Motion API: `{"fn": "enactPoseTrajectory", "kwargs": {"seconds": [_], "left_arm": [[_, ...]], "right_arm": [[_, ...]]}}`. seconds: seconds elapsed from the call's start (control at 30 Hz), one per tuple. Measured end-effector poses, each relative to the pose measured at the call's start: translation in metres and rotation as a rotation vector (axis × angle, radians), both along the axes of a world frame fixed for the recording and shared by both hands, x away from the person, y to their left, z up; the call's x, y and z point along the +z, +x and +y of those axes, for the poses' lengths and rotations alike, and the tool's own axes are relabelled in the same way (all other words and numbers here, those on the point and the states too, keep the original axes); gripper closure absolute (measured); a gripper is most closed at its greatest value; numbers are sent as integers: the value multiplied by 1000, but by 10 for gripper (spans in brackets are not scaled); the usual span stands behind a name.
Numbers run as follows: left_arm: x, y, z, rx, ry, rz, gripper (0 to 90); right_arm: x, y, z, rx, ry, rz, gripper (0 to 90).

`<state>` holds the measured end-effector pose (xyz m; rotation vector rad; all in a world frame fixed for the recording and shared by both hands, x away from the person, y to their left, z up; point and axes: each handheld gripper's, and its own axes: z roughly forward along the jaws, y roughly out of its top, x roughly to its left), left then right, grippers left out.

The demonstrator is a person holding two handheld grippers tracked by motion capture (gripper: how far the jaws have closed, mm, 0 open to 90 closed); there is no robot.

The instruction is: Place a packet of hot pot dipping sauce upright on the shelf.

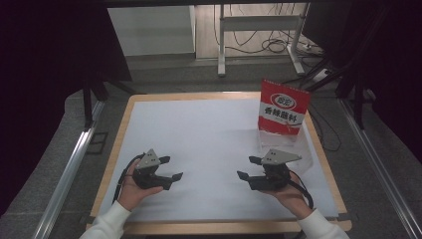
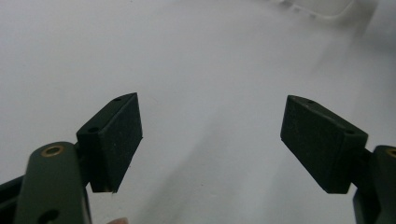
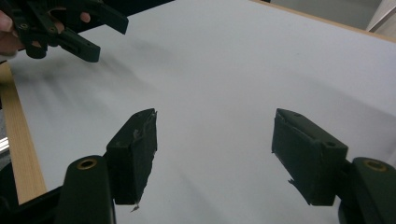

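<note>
**Both tongs wide, nothing held**

White sheet [image 1: 209, 144] covers your wooden table [image 1: 117, 149]; your left gripper [image 1: 170, 168] and right gripper [image 1: 247, 168] hover over it with jaws spread wide, gripping nothing; the red snack bag [image 1: 282, 107] stands upright at the far right corner, beyond your right gripper.

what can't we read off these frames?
- Red packet, high view: small print too small.
- Clear container below the packet, high view: transparent, outline and contents unclear.
- Same container's corner, left gripper view: cut by top edge, blurred.
- Left gripper, right gripper view: cropped by the frame corner.
</note>
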<state>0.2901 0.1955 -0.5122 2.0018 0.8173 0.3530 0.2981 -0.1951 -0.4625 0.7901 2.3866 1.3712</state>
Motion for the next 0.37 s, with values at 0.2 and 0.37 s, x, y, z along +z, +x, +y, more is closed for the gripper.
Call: {"fn": "enactPoseTrajectory", "kwargs": {"seconds": [0.2,0.37], "left_arm": [[1,-1,0,1,-1,-1,200],[1,-3,2,19,-15,10,197]], "right_arm": [[1,-6,2,1,-1,-19,308],[2,-9,5,25,14,-37,300]]}}
